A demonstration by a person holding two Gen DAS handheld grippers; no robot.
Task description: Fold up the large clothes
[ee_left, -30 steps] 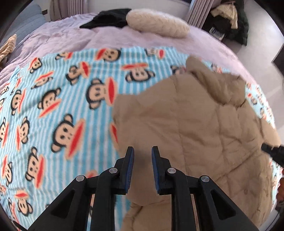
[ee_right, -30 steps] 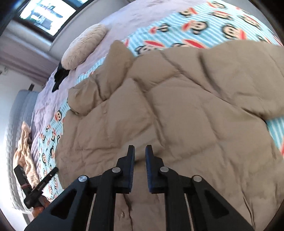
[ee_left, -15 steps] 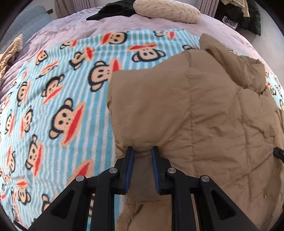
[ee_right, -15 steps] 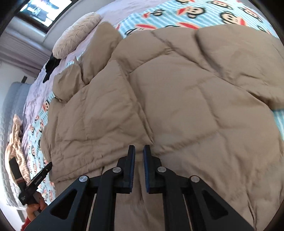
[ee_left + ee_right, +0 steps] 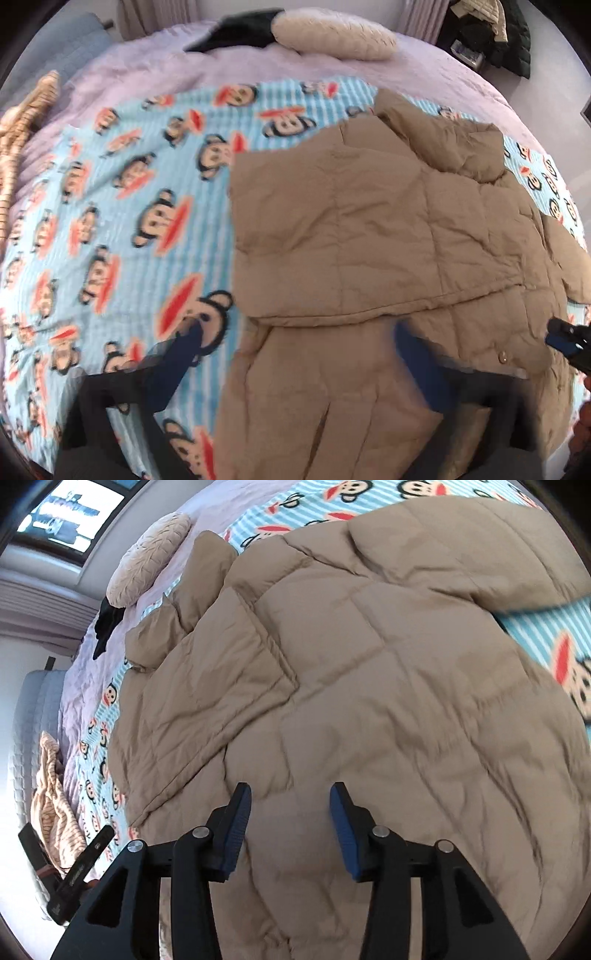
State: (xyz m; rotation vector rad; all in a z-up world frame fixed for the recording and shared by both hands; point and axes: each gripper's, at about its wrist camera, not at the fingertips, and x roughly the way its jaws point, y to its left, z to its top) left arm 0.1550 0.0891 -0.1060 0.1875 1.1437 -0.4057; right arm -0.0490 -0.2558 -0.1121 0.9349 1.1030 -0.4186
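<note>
A large tan quilted puffer jacket [image 5: 369,240] lies spread on a blue striped monkey-print blanket [image 5: 110,221]; its left panel is folded over the body. It fills the right wrist view [image 5: 369,683]. My left gripper [image 5: 295,354] is open wide just above the jacket's lower part, its fingers blurred. My right gripper [image 5: 290,812] is open and empty, just above the jacket. The right gripper also shows in the left wrist view [image 5: 569,339] at the right edge; the left gripper shows in the right wrist view [image 5: 74,867] at the lower left.
The blanket lies on a lilac bedspread [image 5: 147,74]. A cream pillow [image 5: 332,33] and a black garment [image 5: 236,33] lie at the bed's head. A beige striped cloth [image 5: 55,786] lies at the bed's side. Clothes are piled on the floor [image 5: 491,26].
Both grippers were shut on the jacket's folded panel and laid it down over the body. Both have opened and let it go.
</note>
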